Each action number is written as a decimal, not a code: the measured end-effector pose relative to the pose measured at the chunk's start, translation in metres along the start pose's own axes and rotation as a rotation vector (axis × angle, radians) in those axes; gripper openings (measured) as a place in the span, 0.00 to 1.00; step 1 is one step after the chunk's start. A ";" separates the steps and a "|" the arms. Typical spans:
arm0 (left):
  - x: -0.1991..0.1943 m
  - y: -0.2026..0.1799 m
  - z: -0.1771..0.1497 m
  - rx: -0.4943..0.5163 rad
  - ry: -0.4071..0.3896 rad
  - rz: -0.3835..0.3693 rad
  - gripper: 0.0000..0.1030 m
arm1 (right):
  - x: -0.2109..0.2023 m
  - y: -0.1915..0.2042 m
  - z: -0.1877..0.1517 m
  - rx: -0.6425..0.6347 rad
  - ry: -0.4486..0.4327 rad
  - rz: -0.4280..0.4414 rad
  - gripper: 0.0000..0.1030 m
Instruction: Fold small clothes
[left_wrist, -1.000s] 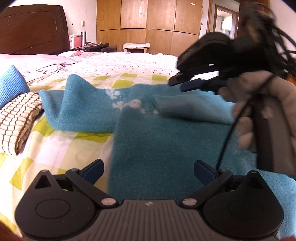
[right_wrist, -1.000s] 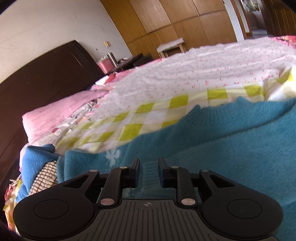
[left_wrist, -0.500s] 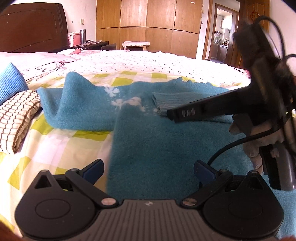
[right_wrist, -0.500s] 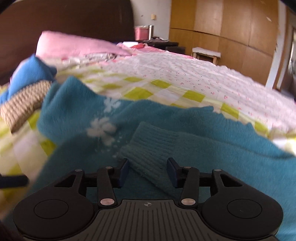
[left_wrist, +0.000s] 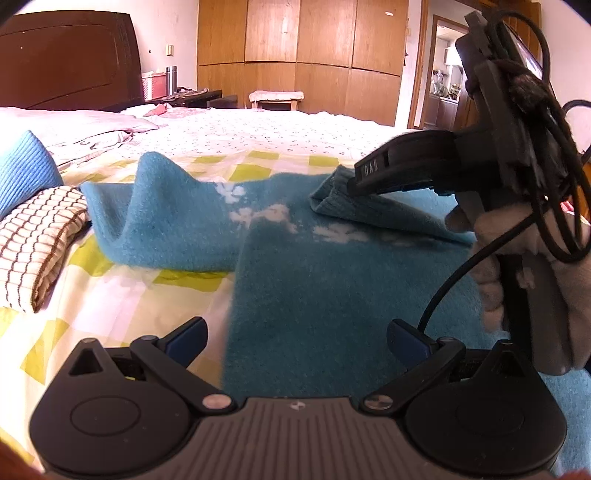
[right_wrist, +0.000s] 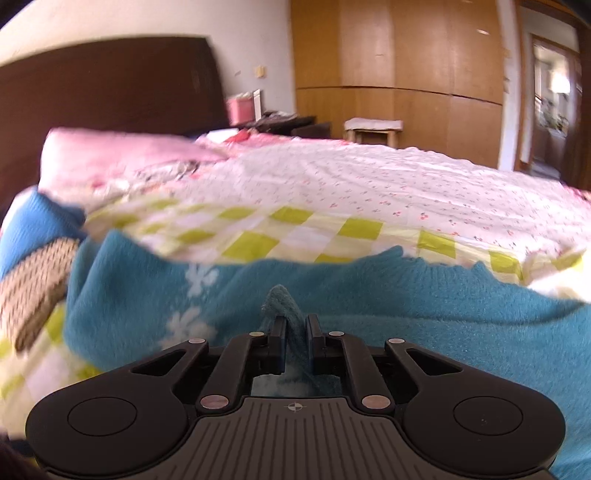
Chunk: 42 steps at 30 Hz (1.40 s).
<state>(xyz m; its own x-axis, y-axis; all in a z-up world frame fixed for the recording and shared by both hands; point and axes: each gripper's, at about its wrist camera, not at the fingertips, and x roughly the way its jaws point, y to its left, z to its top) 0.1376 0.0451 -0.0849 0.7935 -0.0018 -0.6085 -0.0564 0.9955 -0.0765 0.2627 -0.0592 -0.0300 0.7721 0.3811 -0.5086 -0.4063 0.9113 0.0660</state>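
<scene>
Checked bedspread carried teal sweater. Your left gripper hovered low over its body, fingers wide apart. Your right gripper reached level, clamped on sleeve cuff.

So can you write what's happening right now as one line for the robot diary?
step: sleeve fold | right gripper: shut on sweater cuff | left gripper: open, over teal sweater | surface: checked bedsheet
</scene>
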 end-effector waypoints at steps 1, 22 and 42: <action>0.000 0.000 0.000 -0.002 -0.001 0.003 1.00 | -0.001 -0.002 0.003 0.032 -0.023 -0.001 0.10; -0.001 0.029 0.006 -0.109 -0.053 0.064 1.00 | -0.022 -0.026 -0.026 0.173 0.033 0.103 0.26; 0.009 0.072 0.009 -0.203 -0.061 0.156 1.00 | -0.065 -0.016 -0.070 0.149 0.048 0.020 0.26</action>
<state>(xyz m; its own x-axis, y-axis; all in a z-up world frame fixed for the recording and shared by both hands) 0.1461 0.1176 -0.0890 0.8002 0.1620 -0.5774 -0.2963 0.9439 -0.1457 0.1850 -0.1094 -0.0580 0.7384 0.3951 -0.5465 -0.3417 0.9179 0.2019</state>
